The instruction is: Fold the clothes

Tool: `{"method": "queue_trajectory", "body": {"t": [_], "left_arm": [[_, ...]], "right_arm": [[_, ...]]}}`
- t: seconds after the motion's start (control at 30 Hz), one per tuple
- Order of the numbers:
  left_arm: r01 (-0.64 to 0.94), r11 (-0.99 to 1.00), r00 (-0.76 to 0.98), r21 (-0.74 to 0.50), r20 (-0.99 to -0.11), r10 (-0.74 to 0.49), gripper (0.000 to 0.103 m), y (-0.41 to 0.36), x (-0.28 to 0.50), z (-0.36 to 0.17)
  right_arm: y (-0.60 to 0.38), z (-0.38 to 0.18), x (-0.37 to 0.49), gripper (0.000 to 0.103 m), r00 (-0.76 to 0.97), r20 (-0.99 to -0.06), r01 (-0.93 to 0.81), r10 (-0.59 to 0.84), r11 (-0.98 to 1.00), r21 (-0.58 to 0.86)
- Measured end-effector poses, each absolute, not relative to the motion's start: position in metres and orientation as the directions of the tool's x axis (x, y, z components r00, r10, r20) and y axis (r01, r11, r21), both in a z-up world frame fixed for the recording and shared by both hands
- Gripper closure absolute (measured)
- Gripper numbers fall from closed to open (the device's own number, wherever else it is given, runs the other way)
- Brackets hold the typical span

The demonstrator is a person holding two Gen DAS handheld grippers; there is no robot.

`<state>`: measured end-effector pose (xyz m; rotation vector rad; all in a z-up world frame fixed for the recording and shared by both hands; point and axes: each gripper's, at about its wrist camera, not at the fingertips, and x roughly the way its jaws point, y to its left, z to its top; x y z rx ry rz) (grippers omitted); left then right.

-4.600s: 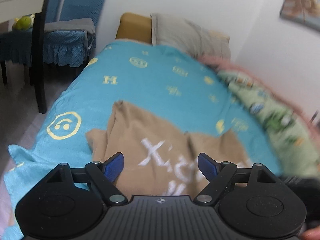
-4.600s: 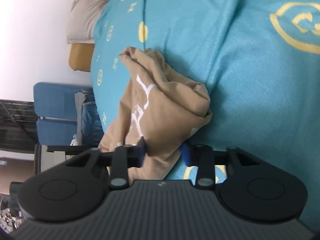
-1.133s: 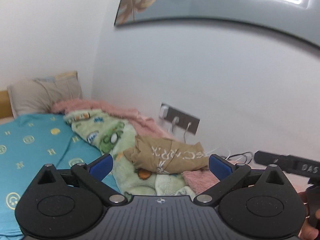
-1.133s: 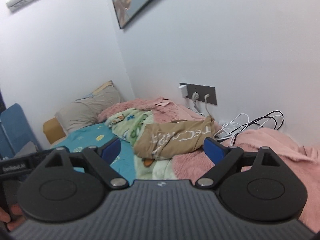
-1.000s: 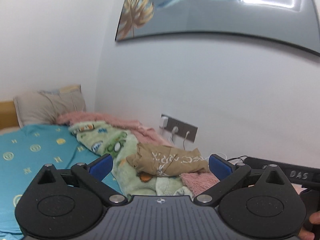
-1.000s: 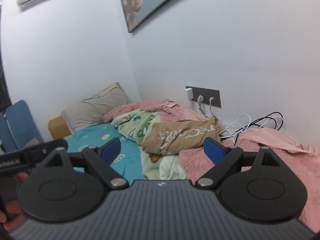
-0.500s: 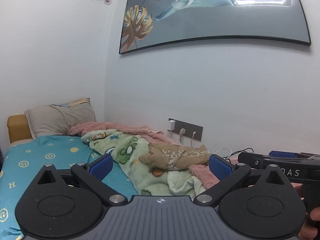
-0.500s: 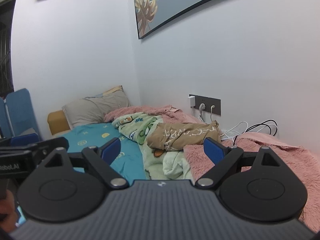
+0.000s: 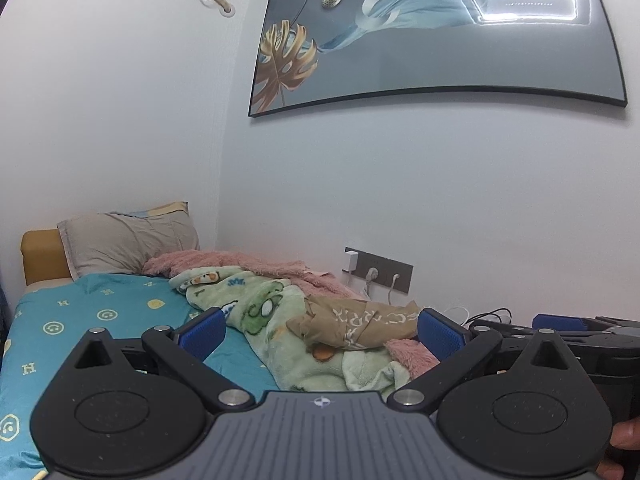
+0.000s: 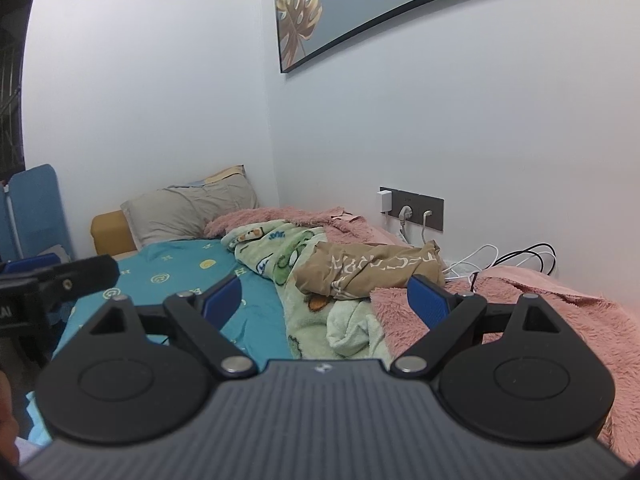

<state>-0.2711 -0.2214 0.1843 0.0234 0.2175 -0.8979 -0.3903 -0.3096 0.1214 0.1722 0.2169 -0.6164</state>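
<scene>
Our left claw [image 9: 320,330] and right claw [image 10: 325,294] are both spread, holding nothing. The tan shirt [image 10: 372,268] lies bundled on blankets [image 10: 288,256] at the bed's wall edge; folding looks finished.

The tan shirt [image 9: 360,326] [image 10: 372,270] with white lettering lies bunched in a rough roll, lengthwise along the wall, resting on the green blanket [image 9: 272,320] and against the pink one [image 10: 520,312].
</scene>
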Motion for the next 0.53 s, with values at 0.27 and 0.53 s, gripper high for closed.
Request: {"method": "queue_trajectory", "body": {"t": [0.27, 0.53], "left_arm": [[0.774, 0.628, 0.602, -0.084, -0.210, -0.770, 0.000, -0.2184, -0.2665, 0.1803], [0.781, 0.618, 0.590, -0.086, -0.219, -0.777, 0.000, -0.2186, -0.2658, 0.1773]], "right_arm": [[-0.3070, 0.1238, -0.3920, 0.012, 0.790, -0.249, 0.594, -0.560, 0.800, 0.085], [-0.3027, 0.1257, -0.3877, 0.012, 0.790, -0.251, 0.591, -0.559, 0.804, 0.068]]}}
